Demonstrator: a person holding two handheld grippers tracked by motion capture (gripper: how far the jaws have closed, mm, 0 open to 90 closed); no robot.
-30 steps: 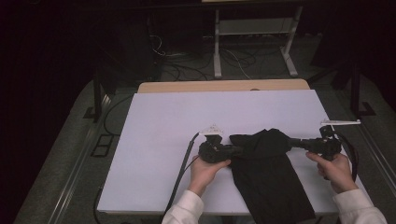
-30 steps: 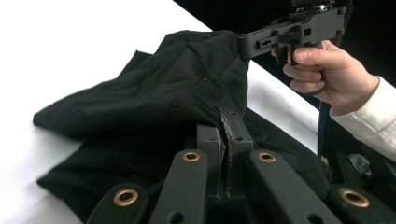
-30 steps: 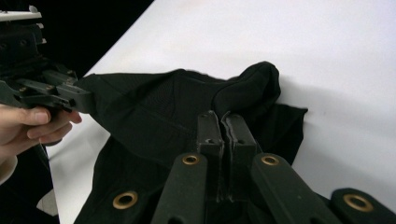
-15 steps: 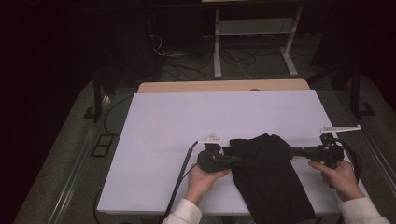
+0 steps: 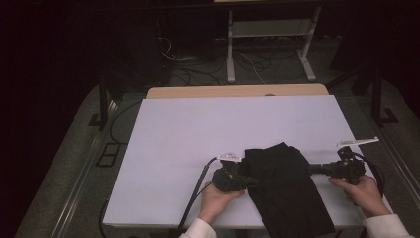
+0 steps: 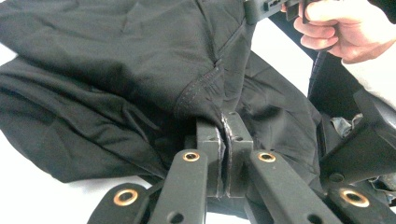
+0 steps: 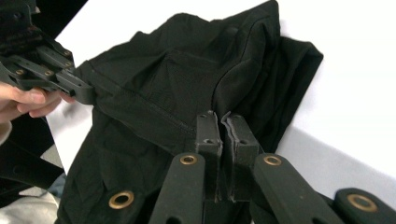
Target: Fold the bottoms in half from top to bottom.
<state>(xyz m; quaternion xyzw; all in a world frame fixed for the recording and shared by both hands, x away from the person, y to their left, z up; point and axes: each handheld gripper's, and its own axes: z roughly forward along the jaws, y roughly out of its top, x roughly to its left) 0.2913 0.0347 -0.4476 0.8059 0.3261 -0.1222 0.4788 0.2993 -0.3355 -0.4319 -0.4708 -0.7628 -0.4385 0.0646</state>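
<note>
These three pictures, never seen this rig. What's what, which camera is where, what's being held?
No robot arm: a person holds a two-jaw handheld tool in each hand. The high view looks down on a white table from the person's side; the left gripper and the right gripper face each other across a crumpled black fabric garment. The other two pictures come from cameras riding on the grippers. In each gripper view the black jaws are shut on an edge of the garment, which partly hangs off the near table edge.
</note>
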